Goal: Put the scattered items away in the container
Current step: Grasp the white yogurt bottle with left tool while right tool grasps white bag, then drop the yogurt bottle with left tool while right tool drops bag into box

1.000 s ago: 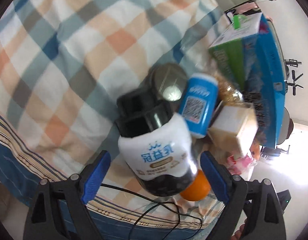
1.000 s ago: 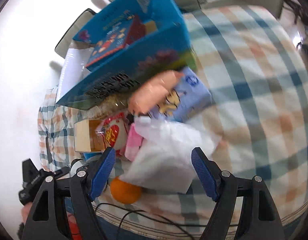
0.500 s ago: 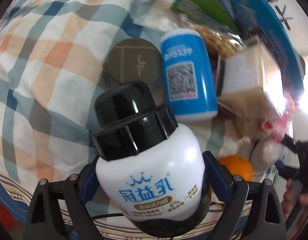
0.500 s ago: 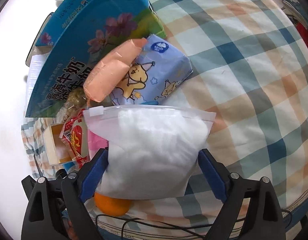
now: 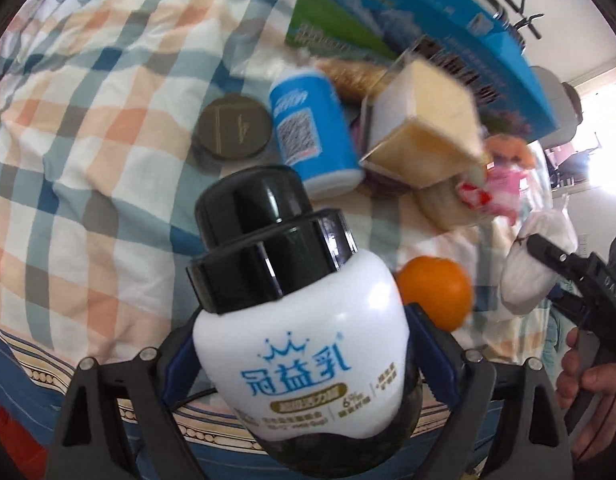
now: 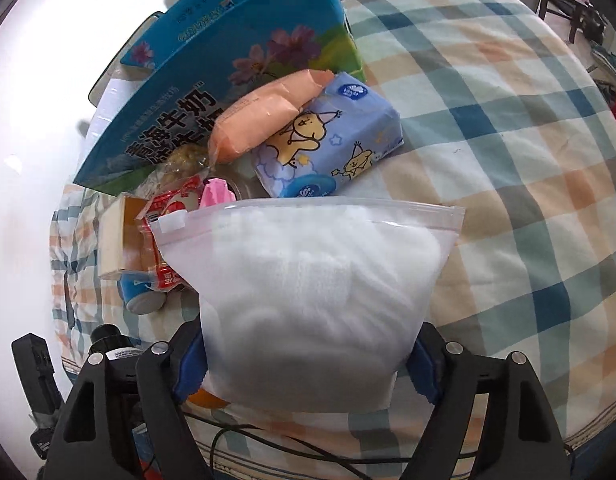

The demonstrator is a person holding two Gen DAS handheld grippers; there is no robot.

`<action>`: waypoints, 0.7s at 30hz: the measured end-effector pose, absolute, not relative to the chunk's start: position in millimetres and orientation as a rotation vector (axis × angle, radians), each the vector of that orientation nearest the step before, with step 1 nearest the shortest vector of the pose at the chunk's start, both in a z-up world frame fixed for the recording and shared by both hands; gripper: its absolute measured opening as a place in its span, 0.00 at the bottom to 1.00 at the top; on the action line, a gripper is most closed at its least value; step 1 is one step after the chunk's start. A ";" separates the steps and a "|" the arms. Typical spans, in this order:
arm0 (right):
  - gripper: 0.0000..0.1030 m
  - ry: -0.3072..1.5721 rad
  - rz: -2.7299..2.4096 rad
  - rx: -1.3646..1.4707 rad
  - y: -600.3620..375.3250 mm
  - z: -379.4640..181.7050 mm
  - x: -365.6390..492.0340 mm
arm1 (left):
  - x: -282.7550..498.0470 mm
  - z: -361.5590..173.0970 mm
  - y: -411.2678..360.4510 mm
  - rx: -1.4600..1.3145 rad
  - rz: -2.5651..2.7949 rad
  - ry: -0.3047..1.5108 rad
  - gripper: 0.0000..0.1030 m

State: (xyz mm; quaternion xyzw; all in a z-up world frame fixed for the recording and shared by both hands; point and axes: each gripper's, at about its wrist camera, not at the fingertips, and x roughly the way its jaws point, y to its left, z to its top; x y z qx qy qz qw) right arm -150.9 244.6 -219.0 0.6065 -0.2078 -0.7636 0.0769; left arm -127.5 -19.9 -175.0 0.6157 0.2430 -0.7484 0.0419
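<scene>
Both grippers are closed on loads. Between the blue pads of the left gripper (image 5: pixel 300 360) a white yogurt bottle (image 5: pixel 300 344) with a black cap is clamped by its wide body, cap pointing away from the camera, and it is held above the checked bedcover (image 5: pixel 88 160). Just past the bottle an orange (image 5: pixel 434 292) is seen on the cover. Farther out lie a blue can (image 5: pixel 308 136) on its side, a round brown lid (image 5: pixel 232 126) beside it, and a tan box (image 5: pixel 424 128) tilted against other small packets. Behind these the blue carton (image 5: pixel 428 28), the container, is seen lying near the far edge of the bed.

The jaws of the right gripper (image 6: pixel 308 364) have just been closing, and a clear zip bag of white material (image 6: pixel 308 288) is pinched between the pads by its lower part, its sealed edge turned away from the camera. Beyond the bag a lilac tissue pack (image 6: pixel 328 148) printed with cartoon figures is seen, with an orange-pink packet (image 6: pixel 264 112) resting across it and touching the blue carton (image 6: pixel 228 68). To the left a red snack packet (image 6: pixel 168 208), a pink item (image 6: pixel 216 194) and the tan box (image 6: pixel 116 236) are crowded together. At the right edge of the left wrist view, part of a person's hand (image 5: pixel 588 384) is seen on the other gripper's handle.
</scene>
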 end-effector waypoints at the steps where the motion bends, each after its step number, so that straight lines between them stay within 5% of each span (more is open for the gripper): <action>1: 0.80 -0.628 -2.296 1.794 246.4 -211.9 -148.9 | -130.5 -165.7 -19.6 1.863 -2.317 0.737 0.90; 11: 0.80 -0.691 -2.369 1.545 257.9 -127.1 -181.9 | -196.1 -101.7 -58.2 1.609 -2.568 0.739 0.90; 21: 0.80 -0.230 -2.480 1.433 219.7 -104.3 -326.7 | -333.2 -105.5 -95.6 1.555 -2.580 0.790 0.90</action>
